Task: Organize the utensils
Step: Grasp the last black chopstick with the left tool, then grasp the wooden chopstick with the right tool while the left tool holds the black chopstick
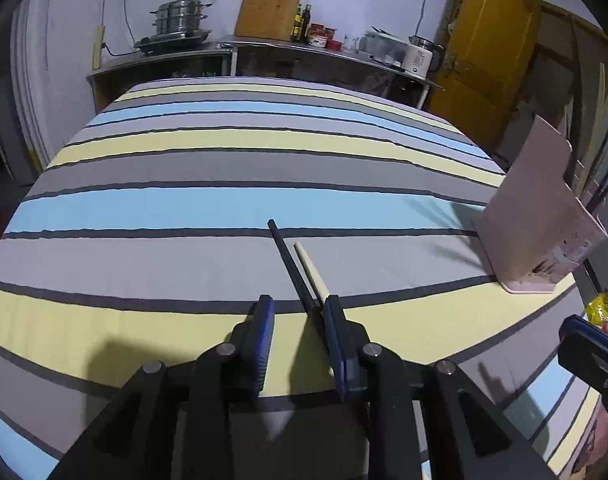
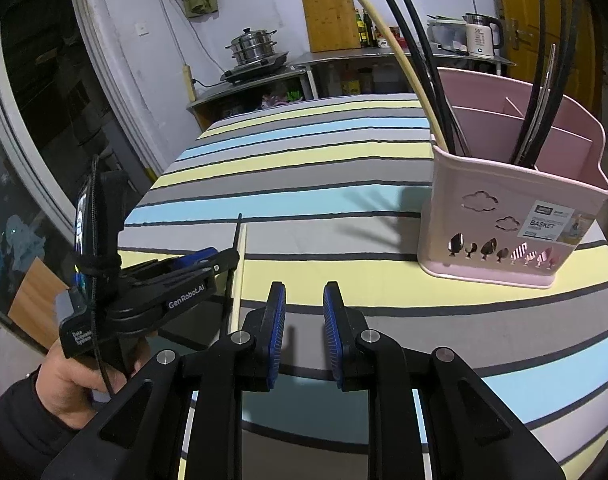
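A black chopstick (image 1: 288, 256) and a cream chopstick (image 1: 310, 268) lie side by side on the striped tablecloth (image 1: 184, 208). Their near ends reach between the fingers of my left gripper (image 1: 299, 304), close against the right finger. Its jaws stand apart and do not press on them. From the right wrist view, the left gripper (image 2: 224, 258) hovers over the same pair (image 2: 237, 280), held by a hand (image 2: 72, 384). My right gripper (image 2: 304, 292) is open with nothing between its pads. A pink utensil basket (image 2: 504, 208) stands to the right, holding several black chopsticks and one cream one.
The basket (image 1: 544, 216) sits near the table's right edge. Behind the table runs a metal counter (image 2: 344, 60) with a steamer pot (image 2: 252, 46), a wooden cutting board (image 2: 330, 20) and a kettle (image 2: 480, 36). A yellow door (image 1: 488, 52) is at the back right.
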The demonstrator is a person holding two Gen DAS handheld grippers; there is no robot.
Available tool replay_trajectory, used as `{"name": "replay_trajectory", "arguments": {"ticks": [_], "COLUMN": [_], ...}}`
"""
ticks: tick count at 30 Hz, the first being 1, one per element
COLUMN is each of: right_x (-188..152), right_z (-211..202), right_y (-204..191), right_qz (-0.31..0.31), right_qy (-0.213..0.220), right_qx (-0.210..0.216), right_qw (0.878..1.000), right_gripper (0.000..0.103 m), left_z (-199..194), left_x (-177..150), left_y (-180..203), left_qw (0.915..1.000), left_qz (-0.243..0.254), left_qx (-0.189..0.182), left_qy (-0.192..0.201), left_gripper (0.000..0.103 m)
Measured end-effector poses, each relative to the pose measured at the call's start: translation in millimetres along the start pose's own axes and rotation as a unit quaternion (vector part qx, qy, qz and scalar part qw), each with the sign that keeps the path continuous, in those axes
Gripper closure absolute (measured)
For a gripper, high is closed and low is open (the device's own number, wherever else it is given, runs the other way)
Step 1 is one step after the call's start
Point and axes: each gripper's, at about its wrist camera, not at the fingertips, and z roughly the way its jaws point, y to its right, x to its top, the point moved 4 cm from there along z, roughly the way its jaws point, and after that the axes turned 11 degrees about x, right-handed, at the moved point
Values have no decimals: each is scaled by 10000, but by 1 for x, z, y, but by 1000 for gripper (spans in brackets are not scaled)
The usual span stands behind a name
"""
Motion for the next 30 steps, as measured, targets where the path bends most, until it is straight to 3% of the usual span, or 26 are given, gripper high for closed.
{"name": "replay_trajectory", "arguments": {"ticks": [5, 8, 12, 16, 23, 27, 30], "right_x": [-1, -3, -3, -3, 3, 10, 13], "right_z": [-1, -1, -2, 1, 36, 72, 101], "right_y": [1, 0, 1, -1, -20, -34, -40], "right_qz": [42, 39, 61, 47, -160, -398, -512], "right_qy": [8, -1, 5, -16, -245, -468, -678], "right_qx": [23, 25, 14, 44, 235, 314, 366], "right_qw": [10000, 10000, 10000, 10000, 9993, 9976, 9957], "right_gripper": [83, 83, 83, 83, 83, 83, 83], "left_z": [1, 4, 1, -4, -8, -3, -1], "left_x": [2, 5, 1, -3, -6, -1, 2], "left_y": [8, 9, 2, -29, -67, -79, -78], "left_qw": [9992, 9996, 9983, 9981, 9996, 9990, 9990], "left_qz": [75, 193, 579, 596, 249, -235, -276], "left_qx": [397, 193, 113, 123, -88, -281, -240], "left_qy": [48, 6, 12, 17, -121, -252, -243], "left_gripper": [79, 94, 94, 94, 94, 93, 93]}}
